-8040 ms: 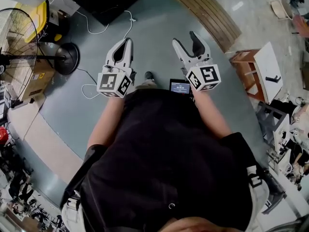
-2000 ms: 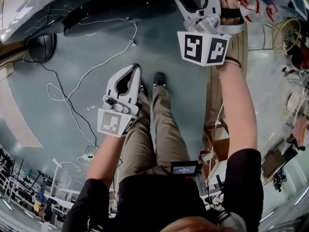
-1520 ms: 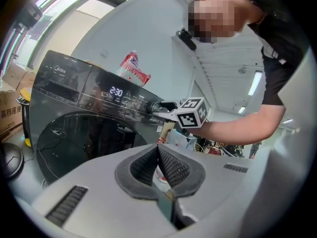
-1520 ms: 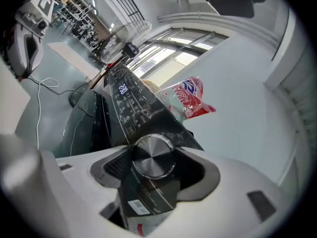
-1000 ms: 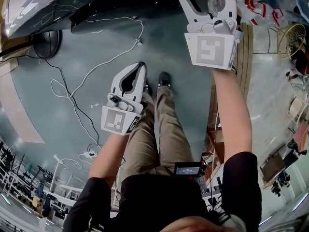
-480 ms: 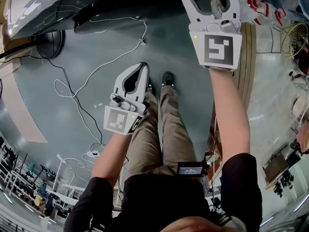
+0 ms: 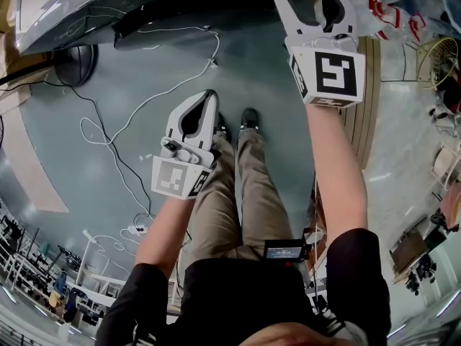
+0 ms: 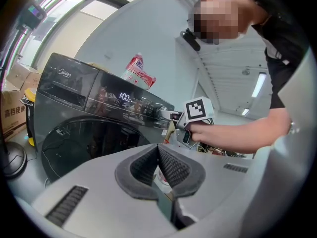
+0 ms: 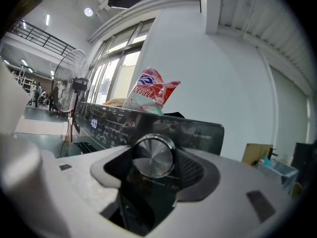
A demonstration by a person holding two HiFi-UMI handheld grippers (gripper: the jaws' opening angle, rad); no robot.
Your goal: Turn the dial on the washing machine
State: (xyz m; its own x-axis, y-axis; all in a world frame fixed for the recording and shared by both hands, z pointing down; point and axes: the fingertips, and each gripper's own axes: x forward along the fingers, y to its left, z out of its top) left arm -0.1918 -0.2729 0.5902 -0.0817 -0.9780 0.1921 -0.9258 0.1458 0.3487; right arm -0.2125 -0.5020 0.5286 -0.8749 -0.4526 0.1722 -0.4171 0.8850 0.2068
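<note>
Whether the right claw [image 9: 158, 166] touches the dial [image 9: 154, 155] seems unclear.

Brushed-metal dial [image 9: 153, 157] on glossy dark panel [image 9: 200, 131] (plastic-looking).

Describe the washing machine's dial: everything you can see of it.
The dial is a round knob with a brushed, silvery metal face and a darker rim. It stands out from the glossy dark control panel, nearly square-on to the right gripper view. The right gripper has its jaws apart on either side of it, close to its rim; whether they press it cannot be told.
</note>
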